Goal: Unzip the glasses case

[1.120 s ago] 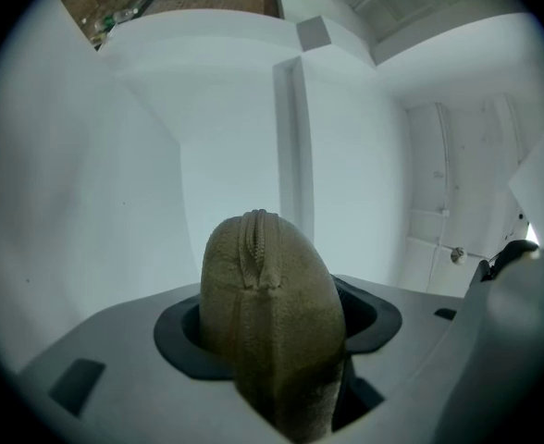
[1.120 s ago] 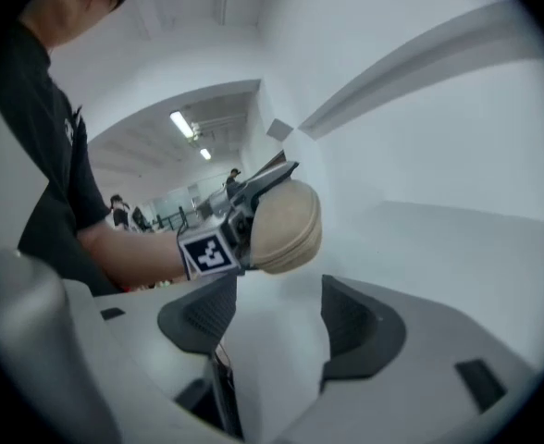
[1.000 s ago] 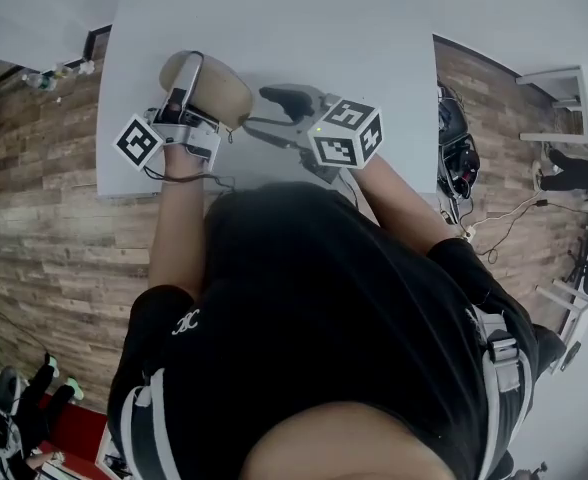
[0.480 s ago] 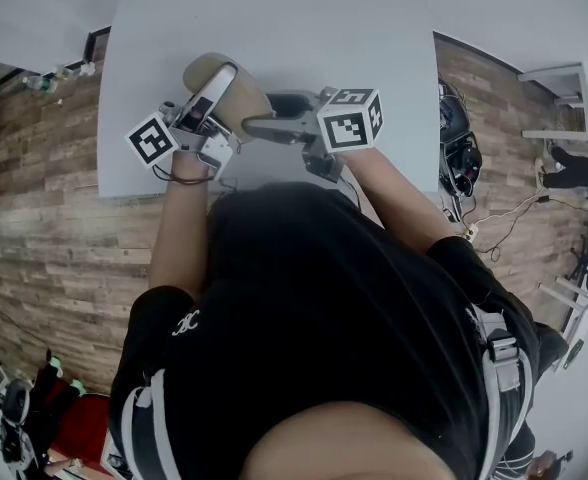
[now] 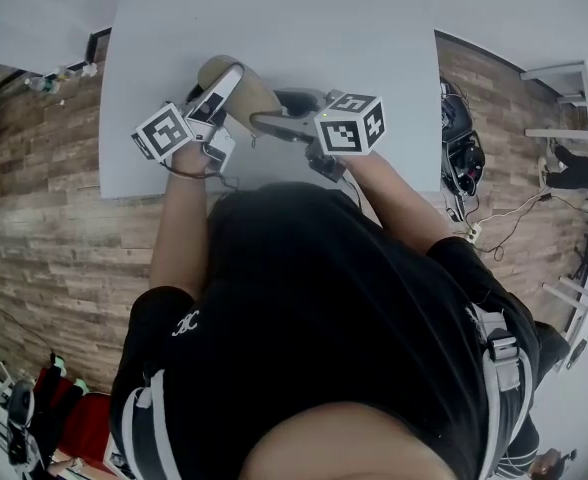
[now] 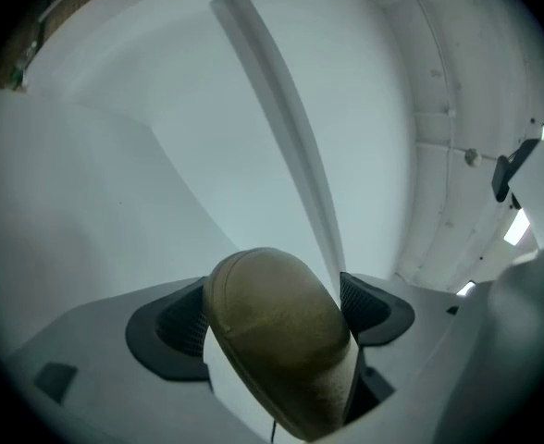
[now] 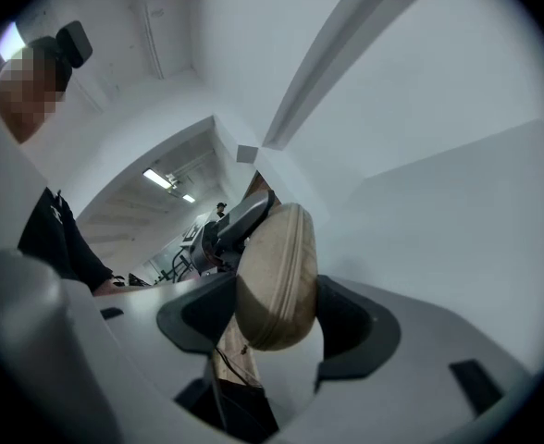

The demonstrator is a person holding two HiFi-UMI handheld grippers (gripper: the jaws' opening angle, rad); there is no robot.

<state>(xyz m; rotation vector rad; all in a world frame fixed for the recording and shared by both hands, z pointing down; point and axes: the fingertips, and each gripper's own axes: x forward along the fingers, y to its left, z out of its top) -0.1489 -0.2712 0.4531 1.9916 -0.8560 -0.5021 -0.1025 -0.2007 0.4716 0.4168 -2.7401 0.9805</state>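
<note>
Tan case over surface near its front edge, one end pinched in right tool, left tool just spread wide, other end between its pads.

1. A pale grey-white table takes up the upper middle of the head view. Its top is plain and matte.
2. A tan glasses case sits over the near part of the top, closer to the table's left edge than to its right.
3. Whether the case rests on the top or is just above it cannot be told.
4. The table stands on a wood-plank floor, which shows on both sides of it.
5. A heap of dark gear with cables lies on the floor just beside the table's right edge.
</note>
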